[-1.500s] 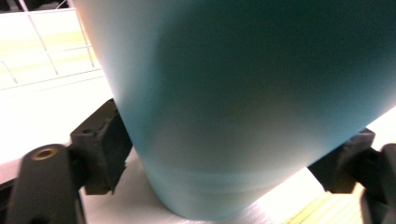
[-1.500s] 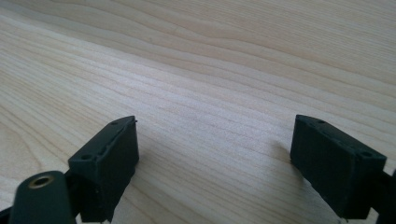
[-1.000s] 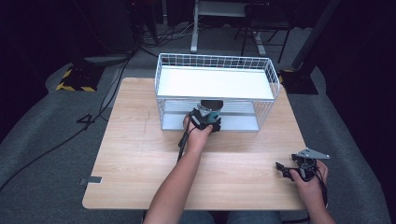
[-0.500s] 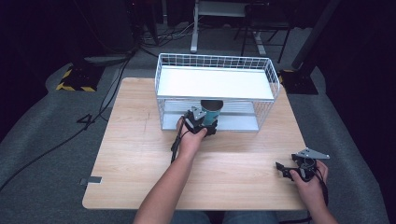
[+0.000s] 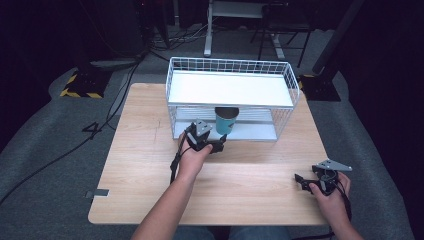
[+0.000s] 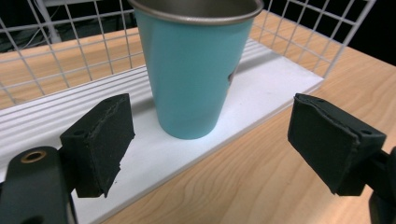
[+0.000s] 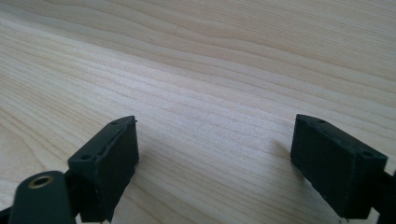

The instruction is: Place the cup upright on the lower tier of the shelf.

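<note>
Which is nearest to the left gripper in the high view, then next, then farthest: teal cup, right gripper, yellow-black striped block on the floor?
From the left gripper:
1. Teal cup, just ahead on the rack's lower shelf.
2. Right gripper, at the table's near right.
3. Striped block, on the floor, far left.

One mark could be read: a dark figure "4" [image 5: 95,129] stood on the grey floor [image 5: 45,165] just left of the table, close beside the black cables that ran across the carpet there. It looked painted or taped on, though the high view was too coarse to tell which. Farther back on the same side lay a low block with yellow and black hazard stripes [image 5: 80,86], a warning pattern that carried no words. A small grey tag or strip of tape [image 5: 98,193] sat at the table's near left corner; any writing on it was too small to make out.
</note>
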Available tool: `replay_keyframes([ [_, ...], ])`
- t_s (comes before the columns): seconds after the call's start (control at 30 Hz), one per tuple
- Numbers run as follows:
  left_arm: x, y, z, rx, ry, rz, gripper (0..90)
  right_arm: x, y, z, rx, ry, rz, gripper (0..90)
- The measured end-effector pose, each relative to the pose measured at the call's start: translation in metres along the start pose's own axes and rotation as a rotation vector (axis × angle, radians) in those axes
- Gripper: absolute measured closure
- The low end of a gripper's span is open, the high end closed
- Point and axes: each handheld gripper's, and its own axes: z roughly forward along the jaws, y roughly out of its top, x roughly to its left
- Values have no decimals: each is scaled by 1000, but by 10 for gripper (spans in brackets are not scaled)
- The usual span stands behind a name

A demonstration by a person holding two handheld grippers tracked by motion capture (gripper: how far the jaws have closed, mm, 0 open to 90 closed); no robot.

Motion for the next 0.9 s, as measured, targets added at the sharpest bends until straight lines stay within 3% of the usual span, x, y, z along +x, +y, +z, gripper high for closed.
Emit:
replay_keyframes([
  [0.43, -7, -3, -52, -9, -41, 61, 164, 0, 0, 0, 1, 0, 1, 154],
  [0.9, -4, -17, -101, 15, -37, 69, 179, 3, 2, 2, 4, 9, 0, 151],
])
